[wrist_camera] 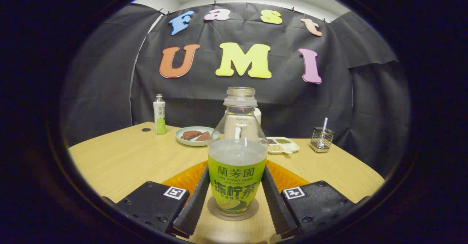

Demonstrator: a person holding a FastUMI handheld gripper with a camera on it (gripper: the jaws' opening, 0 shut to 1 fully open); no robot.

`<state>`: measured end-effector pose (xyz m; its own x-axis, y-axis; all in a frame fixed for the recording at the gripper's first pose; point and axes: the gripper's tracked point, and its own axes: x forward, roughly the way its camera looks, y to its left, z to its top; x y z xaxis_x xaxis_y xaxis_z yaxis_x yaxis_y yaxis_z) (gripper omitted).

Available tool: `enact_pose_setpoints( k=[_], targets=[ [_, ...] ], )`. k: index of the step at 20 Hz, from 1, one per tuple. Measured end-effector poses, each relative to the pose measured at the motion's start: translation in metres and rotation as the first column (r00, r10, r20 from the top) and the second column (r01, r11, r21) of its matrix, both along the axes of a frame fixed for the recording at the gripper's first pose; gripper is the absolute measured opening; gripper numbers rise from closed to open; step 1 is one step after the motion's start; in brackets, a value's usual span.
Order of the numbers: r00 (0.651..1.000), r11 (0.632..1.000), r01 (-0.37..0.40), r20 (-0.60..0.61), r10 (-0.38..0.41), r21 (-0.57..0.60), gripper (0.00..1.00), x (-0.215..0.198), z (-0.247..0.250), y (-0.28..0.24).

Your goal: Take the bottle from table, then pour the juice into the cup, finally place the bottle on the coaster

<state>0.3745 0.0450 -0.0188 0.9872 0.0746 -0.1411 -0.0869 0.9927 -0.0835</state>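
The bottle (pixel 237 167) stands upright on the round coaster (pixel 233 210), capless and partly filled with pale juice, right between the fingers (pixel 193 204) of the claw (pixel 235 205). The fingers flank its label closely on both sides; whether they press it I cannot tell. Beyond the claw on the bench (pixel 120 160) sit a plate (pixel 195 136) with brown pieces, a divided dish (pixel 283 144), a wire holder (pixel 321 139), and a second bottle (pixel 159 114) farther off.

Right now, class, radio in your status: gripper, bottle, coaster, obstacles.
Gripper fingers flank bottle, contact unclear. Bottle upright on coaster, uncapped. Nothing blocking.
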Motion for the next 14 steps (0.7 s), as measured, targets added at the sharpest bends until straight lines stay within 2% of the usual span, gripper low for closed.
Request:
enact_pose_setpoints(
  k=[3, 5, 8, 14],
  targets=[
    [1.0, 1.0, -0.012, 0.0, 0.012, 0.026, 0.83, -0.002, 0.002, 0.004],
    [1.0, 1.0, -0.009, -0.007, 0.009, 0.001, 0.84, -0.005, 0.003, 0.002],
    [1.0, 0.999, 0.004, -0.03, -0.005, -0.035, 0.92, -0.012, 0.005, -0.001],
    [1.0, 1.0, 0.013, -0.004, -0.013, 0.002, 0.92, -0.036, 0.019, -0.001]
  ],
)
